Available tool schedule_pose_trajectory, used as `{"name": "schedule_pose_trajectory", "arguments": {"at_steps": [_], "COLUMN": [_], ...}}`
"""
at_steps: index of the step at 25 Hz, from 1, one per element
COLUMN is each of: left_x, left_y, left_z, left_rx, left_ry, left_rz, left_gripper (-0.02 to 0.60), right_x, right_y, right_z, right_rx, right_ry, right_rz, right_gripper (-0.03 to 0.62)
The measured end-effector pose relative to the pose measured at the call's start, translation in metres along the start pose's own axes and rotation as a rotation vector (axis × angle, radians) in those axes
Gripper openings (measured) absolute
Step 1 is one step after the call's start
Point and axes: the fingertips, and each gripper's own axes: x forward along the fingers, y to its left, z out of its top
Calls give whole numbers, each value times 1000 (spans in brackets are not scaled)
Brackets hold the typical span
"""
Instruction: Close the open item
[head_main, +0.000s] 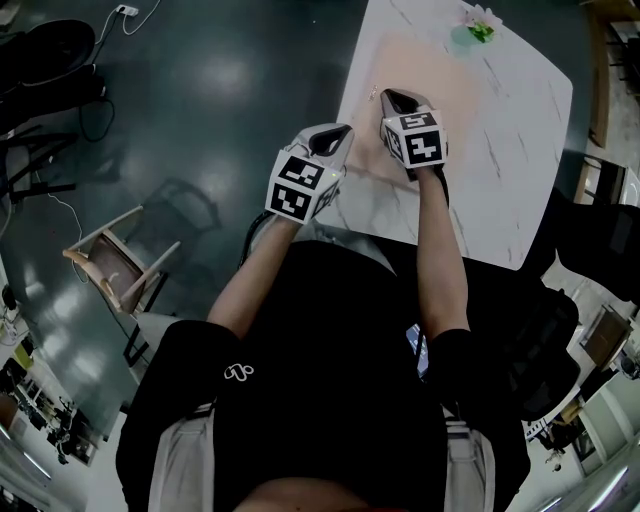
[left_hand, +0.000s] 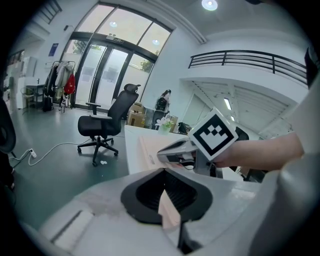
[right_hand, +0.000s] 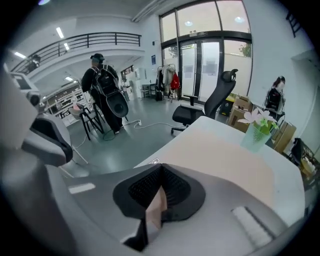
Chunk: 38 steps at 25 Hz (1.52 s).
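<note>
**Opening up before taking the corner**

The flat, pale-pink folder-like item lies at upper centre on the white marble counter. The right gripper, fingers closed and empty, hovers at the item's near-left corner. The left gripper, also closed and empty, hangs at the counter's left edge. The fingers likely need to part before pinching a cover edge.

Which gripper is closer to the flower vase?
Right. The right gripper is over the table, short of the vase; the left gripper sits by the table's near-left edge, farther off.

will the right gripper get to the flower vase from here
Likely yes: between the right gripper and the flower vase lies only the flat pink item, with nothing standing on it.
</note>
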Motion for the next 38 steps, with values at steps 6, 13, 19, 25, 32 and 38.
{"name": "schedule_pose_trajectory", "arguments": {"at_steps": [6,13,19,25,32,38], "left_x": [5,8,7,6,2,-12], "left_y": [1,-2,-3,-3,-26,-60], "left_z": [1,4,17,37,100,173], "left_rx": [-1,9,37,61,115,214], "left_ry": [3,6,-10,-50,-207,-372], "left_rz": [-7,-19,-19,-18,-60,-98], "left_gripper": [-1,-1,-2,-2,-1,-1], "right_x": [7,10,2,-33,-123,-204], "right_y": [3,7,2,-6,-27,-45], "right_z": [-7,-2,-4,14,49,80], "right_rx": [-94,-109,-38,111,219,238], "right_ry": [71,74,3,-210,-484,-692], "right_rz": [-12,-7,-22,-53,-149,-234], "right_gripper": [-9,-9,-8,-8,-9,-9]}}
